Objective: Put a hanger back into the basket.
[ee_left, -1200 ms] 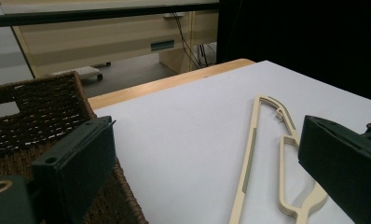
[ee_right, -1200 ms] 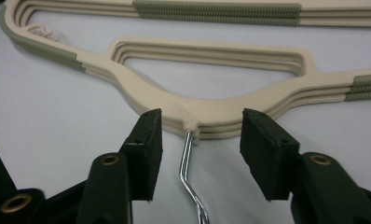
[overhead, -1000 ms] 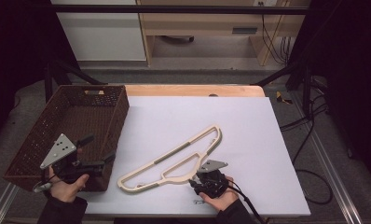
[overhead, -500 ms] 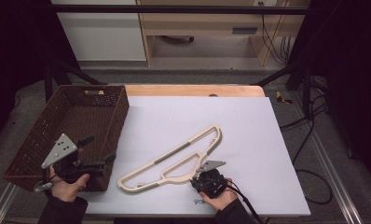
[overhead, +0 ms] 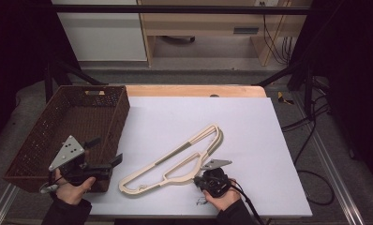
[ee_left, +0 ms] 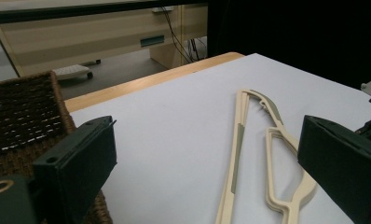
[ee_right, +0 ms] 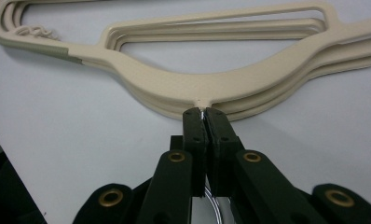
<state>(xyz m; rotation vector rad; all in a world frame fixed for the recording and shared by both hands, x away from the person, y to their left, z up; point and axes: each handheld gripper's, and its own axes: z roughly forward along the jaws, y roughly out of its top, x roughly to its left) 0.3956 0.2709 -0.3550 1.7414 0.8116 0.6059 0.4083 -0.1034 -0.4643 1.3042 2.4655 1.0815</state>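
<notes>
A stack of cream plastic hangers (overhead: 175, 161) lies slantwise on the white table, also seen in the left gripper view (ee_left: 237, 154). My right gripper (overhead: 199, 177) sits at the stack's near edge. Its jaws have just been closing and now stand shut (ee_right: 203, 112) on a thin silver wire hook at the hangers' (ee_right: 211, 84) neck. My left gripper (overhead: 105, 151) is held by the brown wicker basket's (overhead: 121, 112) front right corner. In its own view its jaws (ee_left: 207, 140) are wide open with nothing between them.
The basket (ee_left: 25, 112) stands at the table's left side. The white sheet (overhead: 250, 136) stretches bare to the right of the hangers. A wooden strip (overhead: 194, 90) runs along the table's far edge. Cables (overhead: 311, 122) hang off the right side.
The right gripper's jaws have drawn together at the hangers' neck. Both hands have hardly shifted, and the hangers lie where they were.
</notes>
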